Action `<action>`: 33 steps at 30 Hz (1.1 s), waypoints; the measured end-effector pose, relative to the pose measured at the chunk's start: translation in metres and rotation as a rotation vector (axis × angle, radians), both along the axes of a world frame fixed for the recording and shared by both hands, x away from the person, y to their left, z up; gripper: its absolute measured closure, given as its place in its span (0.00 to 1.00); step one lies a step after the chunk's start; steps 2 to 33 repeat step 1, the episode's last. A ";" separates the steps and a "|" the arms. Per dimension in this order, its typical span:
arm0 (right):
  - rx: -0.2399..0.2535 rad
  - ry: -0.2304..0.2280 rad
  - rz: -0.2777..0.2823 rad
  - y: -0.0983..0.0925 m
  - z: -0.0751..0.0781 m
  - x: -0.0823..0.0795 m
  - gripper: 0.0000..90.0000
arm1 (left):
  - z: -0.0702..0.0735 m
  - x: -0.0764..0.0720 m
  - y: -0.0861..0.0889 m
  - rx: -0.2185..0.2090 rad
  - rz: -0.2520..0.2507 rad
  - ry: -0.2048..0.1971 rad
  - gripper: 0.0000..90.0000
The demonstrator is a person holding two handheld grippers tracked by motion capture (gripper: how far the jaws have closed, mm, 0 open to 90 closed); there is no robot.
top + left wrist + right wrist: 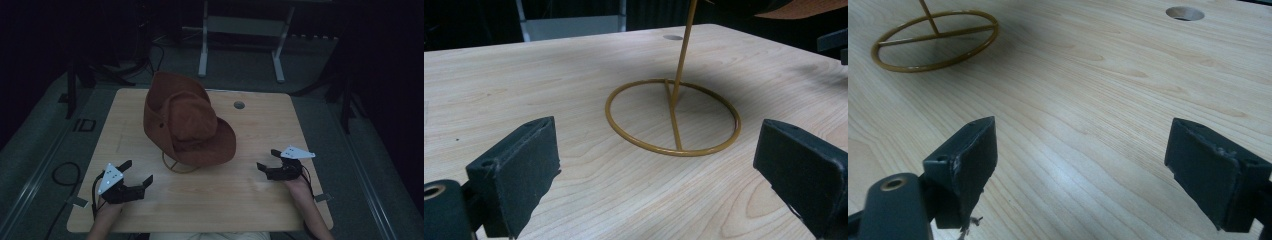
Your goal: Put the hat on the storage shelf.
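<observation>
High view: nearest the person, the left gripper [136,172] and right gripper [267,159] rest low on the table [240,200], jaws spread wide, holding nothing. Between and beyond them, the brown hat [187,120] sits on a wire stand [674,117] mid-table. Farther off is a round hole [239,105].
</observation>
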State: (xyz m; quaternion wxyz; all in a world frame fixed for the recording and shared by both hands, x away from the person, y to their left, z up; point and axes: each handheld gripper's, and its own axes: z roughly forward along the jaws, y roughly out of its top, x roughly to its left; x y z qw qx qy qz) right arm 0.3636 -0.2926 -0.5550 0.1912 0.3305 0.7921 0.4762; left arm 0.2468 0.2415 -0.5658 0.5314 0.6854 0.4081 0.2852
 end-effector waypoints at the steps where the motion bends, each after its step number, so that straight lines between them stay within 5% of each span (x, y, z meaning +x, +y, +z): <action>1: 0.001 -0.001 -0.001 0.000 0.000 0.000 0.15 | 0.000 0.000 0.000 0.001 -0.001 0.000 0.06; 33: 0.001 -0.001 -0.001 0.000 0.000 0.000 0.15 | 0.000 0.000 0.000 0.001 -0.001 0.000 0.06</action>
